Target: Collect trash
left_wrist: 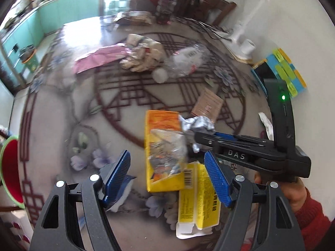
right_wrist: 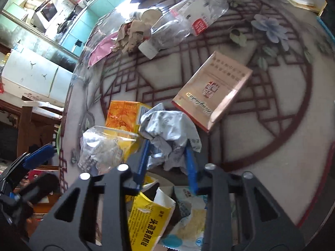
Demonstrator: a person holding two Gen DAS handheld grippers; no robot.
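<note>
Most of both views is filled by a round surface point(left_wrist: 62, 108) with a glossy cover printed in dark red lattice lines and pale blue flowers. Behind it, at the upper left of the frame, the room shows turquoise cabinets point(left_wrist: 52, 14) and bright window light; the right wrist view adds a white fridge point(right_wrist: 35, 79) at the left edge. A dark wooden chair point(left_wrist: 213, 6) stands at the top, and a red bin with a green rim point(left_wrist: 10, 167) sits at the left edge of the left wrist view.

Trash lies scattered on the surface: a pink bag point(left_wrist: 98, 57) and crumpled brown paper point(left_wrist: 144, 56) in the upper middle, a clear plastic bottle point(right_wrist: 188, 14) beside them, a tan cigarette box point(right_wrist: 213, 92) to the right, an orange-yellow carton point(left_wrist: 161, 146) at centre, and a yellow medicine box point(left_wrist: 199, 200) just below it. Clear crinkled plastic point(left_wrist: 167, 150) lies over the carton.

The left gripper point(left_wrist: 169, 177) hangs at the bottom of its view with blue fingers point(left_wrist: 217, 179) standing wide, empty, over the carton and the yellow box. The right gripper point(right_wrist: 167, 156) comes in from the right of that view, fingers drawn narrow and clamped on a crumpled silver wrapper point(right_wrist: 169, 131), touching the carton's upper right corner. A hand point(left_wrist: 293, 192) in a red sleeve point(left_wrist: 314, 219) holds it.
</note>
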